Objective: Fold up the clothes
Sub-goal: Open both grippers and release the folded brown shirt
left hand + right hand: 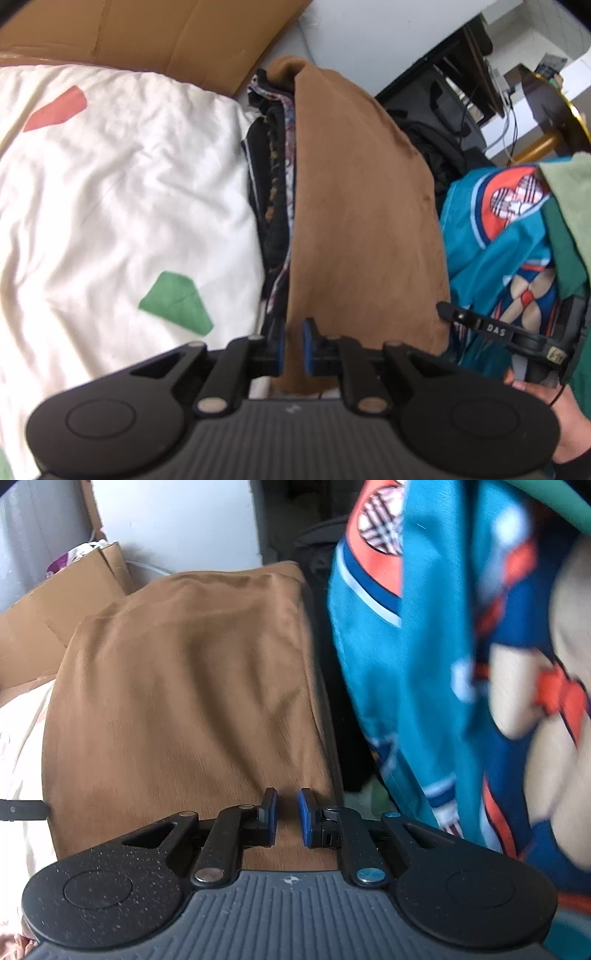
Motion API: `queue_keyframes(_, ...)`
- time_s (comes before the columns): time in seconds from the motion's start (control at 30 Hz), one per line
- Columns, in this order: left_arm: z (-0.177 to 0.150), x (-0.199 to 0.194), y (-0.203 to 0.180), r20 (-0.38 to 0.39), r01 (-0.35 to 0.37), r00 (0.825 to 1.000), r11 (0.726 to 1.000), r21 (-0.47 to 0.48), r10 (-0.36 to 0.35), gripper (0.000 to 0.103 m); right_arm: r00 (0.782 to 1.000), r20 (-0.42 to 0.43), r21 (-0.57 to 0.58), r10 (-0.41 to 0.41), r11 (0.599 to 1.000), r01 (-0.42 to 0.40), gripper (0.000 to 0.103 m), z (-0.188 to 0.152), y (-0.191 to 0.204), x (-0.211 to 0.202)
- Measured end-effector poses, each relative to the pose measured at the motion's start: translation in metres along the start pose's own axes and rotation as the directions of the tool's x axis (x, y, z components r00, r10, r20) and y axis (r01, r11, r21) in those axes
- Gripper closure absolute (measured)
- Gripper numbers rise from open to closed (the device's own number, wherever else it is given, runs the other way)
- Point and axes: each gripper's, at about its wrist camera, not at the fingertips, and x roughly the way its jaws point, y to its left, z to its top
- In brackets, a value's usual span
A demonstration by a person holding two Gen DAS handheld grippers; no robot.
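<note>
A folded brown garment [362, 206] [184, 686] lies on a stack of dark folded clothes [273, 192] beside the bed. My left gripper [293, 325] hovers at the garment's near left edge. Its blue pads stand a narrow gap apart, with brown cloth showing flat in the gap and no cloth bunched between them. My right gripper [287, 794] is at the near right edge of the same garment, also open by a narrow gap, with nothing pinched. One of its fingers [480, 326] shows in the left wrist view, over the teal cloth.
White bedding [110, 203] with red and green patches fills the left. A teal patterned cloth [491, 240] [406, 664] and a green cloth [569, 206] lie heaped at the right. Cardboard [166, 33] leans behind, near dark bags [436, 122]. A person's hand [561, 417] holds the right gripper.
</note>
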Motion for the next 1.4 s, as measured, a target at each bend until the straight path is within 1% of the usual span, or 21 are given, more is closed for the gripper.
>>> queue_keyframes(0.1,0.0,-0.012,-0.002,-0.003,-0.019,1.0,1.0,0.004,0.019,0.082,1.0,-0.01,0.018,-0.004,1.0,0.005,0.084,-0.004,0.001,-0.007)
queue_keyframes(0.17,0.002,-0.02,-0.004,-0.004,-0.042,0.999,0.999,0.004,0.042,0.063,1.0,-0.016,0.033,-0.006,0.999,0.006,0.08,-0.003,0.003,-0.013)
queue_keyframes(0.2,0.003,-0.025,-0.005,-0.003,-0.055,0.998,0.998,0.005,0.055,0.059,1.0,-0.02,0.04,-0.006,0.999,0.007,0.068,-0.003,0.005,-0.016)
queue_keyframes(0.23,0.005,-0.03,-0.008,-0.002,-0.065,0.998,0.998,0.01,0.065,0.052,1.0,-0.025,0.044,-0.005,0.999,0.006,0.059,-0.001,0.007,-0.019)
queue_keyframes(0.27,0.007,-0.035,-0.01,-0.003,-0.076,0.997,0.997,0.014,0.076,0.045,1.0,-0.03,0.046,-0.003,0.999,0.004,0.057,0.0,0.009,-0.021)
queue_keyframes(0.3,0.008,-0.04,-0.013,-0.005,-0.088,0.996,0.996,0.018,0.089,0.043,0.999,-0.035,0.047,0.0,0.999,0.001,0.056,0.002,0.012,-0.024)
queue_keyframes(0.37,0.012,-0.051,-0.018,-0.012,-0.098,0.995,0.995,0.019,0.099,0.04,0.998,-0.053,0.057,0.022,0.998,-0.019,0.045,0.007,0.018,-0.032)
queue_keyframes(0.4,0.015,-0.059,-0.02,-0.014,-0.099,0.995,0.995,0.015,0.099,0.039,0.997,-0.062,0.066,0.037,0.997,-0.033,0.033,0.011,0.02,-0.035)
queue_keyframes(0.43,0.017,-0.066,-0.023,-0.015,-0.098,0.995,0.995,0.01,0.098,0.035,0.996,-0.07,0.079,0.054,0.996,-0.048,0.026,0.014,0.023,-0.039)
queue_keyframes(0.47,0.02,-0.075,-0.025,-0.012,-0.107,0.994,0.994,0.008,0.107,0.031,0.995,-0.076,0.091,0.069,0.994,-0.062,0.024,0.017,0.026,-0.044)
queue_keyframes(0.53,0.025,-0.091,-0.031,-0.004,-0.126,0.992,0.992,0.004,0.126,0.026,0.992,-0.09,0.096,0.085,0.992,-0.076,0.017,0.023,0.033,-0.055)
queue_keyframes(0.63,0.033,-0.12,-0.037,0.006,-0.169,0.986,0.986,-0.003,0.169,0.021,0.989,-0.112,0.108,0.099,0.99,-0.087,0.011,0.032,0.042,-0.073)
queue_keyframes(0.67,0.035,-0.129,-0.04,0.009,-0.183,0.983,0.983,-0.006,0.183,0.018,0.987,-0.119,0.112,0.104,0.989,-0.091,0.011,0.035,0.044,-0.079)
queue_keyframes(0.73,0.04,-0.149,-0.041,0.009,-0.193,0.981,0.981,-0.028,0.194,0.01,0.983,-0.134,0.12,0.122,0.987,-0.106,0.008,0.042,0.05,-0.093)
queue_keyframes(0.77,0.042,-0.159,-0.041,0.003,-0.192,0.981,0.98,-0.046,0.192,0.009,0.98,-0.142,0.123,0.139,0.985,-0.122,0.008,0.044,0.052,-0.101)
queue_keyframes(0.83,0.045,-0.179,-0.041,-0.003,-0.191,0.982,0.978,-0.084,0.191,0.009,0.974,-0.143,0.147,0.174,0.977,-0.153,0.006,0.047,0.056,-0.119)
queue_keyframes(0.93,0.047,-0.213,-0.044,0.021,-0.223,0.974,0.968,-0.112,0.227,0.006,0.97,-0.14,0.164,0.199,0.971,-0.175,0.005,0.054,0.062,-0.142)
queue_keyframes(1.1,0.052,-0.265,-0.05,0.038,-0.285,0.955,0.946,-0.152,0.293,0.002,0.966,-0.159,0.166,0.205,0.97,-0.178,0.002,0.066,0.073,-0.174)
queue_keyframes(1.2,0.056,-0.292,-0.055,0.011,-0.304,0.951,0.936,-0.176,0.31,0.001,0.965,-0.172,0.159,0.196,0.973,-0.169,0.001,0.075,0.078,-0.191)
queue_keyframes(1.27,0.057,-0.308,-0.058,-0.025,-0.291,0.956,0.933,-0.212,0.292,0.001,0.963,-0.18,0.163,0.199,0.972,-0.17,0.001,0.082,0.082,-0.202)
queue_keyframes(1.4,0.058,-0.341,-0.072,-0.005,-0.284,0.957,0.932,-0.227,0.29,0.0,0.957,-0.197,0.176,0.213,0.968,-0.179,0.001,0.098,0.088,-0.222)
